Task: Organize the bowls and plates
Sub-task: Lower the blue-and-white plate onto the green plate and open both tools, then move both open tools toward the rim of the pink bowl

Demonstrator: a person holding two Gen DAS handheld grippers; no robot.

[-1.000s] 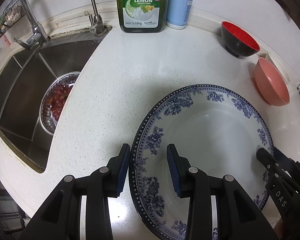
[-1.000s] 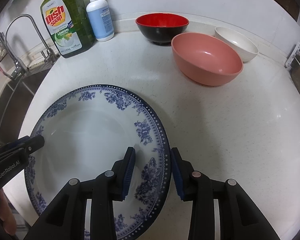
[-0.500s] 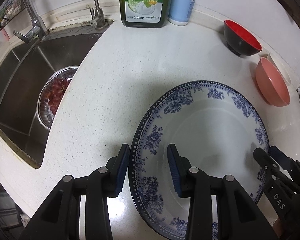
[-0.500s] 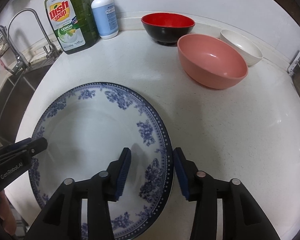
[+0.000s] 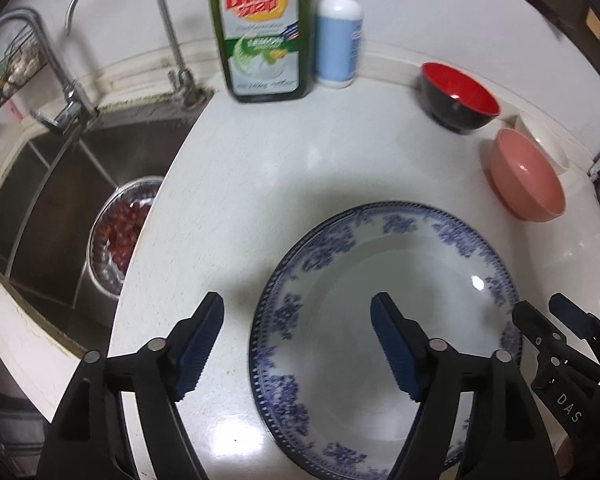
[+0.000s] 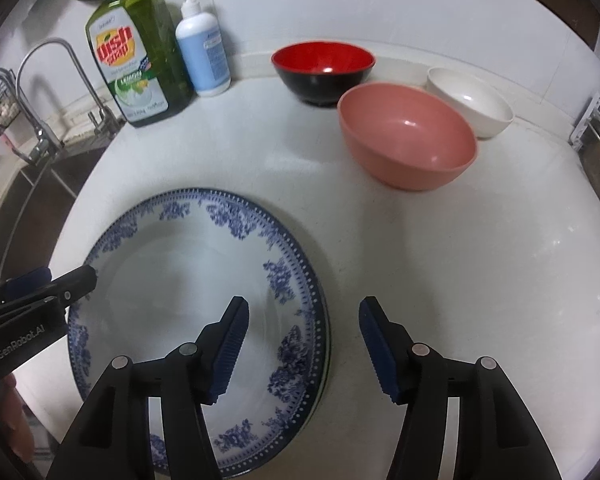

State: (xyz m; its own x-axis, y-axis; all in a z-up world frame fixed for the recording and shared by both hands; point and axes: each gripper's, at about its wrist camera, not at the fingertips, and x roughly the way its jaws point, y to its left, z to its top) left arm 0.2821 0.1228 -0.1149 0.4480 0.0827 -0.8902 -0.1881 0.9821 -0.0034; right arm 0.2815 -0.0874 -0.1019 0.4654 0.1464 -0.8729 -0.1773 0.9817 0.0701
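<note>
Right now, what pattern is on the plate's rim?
Blue flowers with a dotted edge on the white plate; clearest from the right wrist.

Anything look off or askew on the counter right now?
Nothing damaged or spilled. The blue floral plate lies flat on the white counter; a second rim shows under its right edge, so it seems stacked. Left gripper and right gripper are open astride its rims. Pink bowl, red-and-black bowl and white bowl stand upright.

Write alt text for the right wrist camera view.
Open right tongs straddle the rim of a blue-and-white floral plate on a white counter. Behind stand pink, red-and-black and white bowls, with the left tongs at the plate's far edge.
</note>
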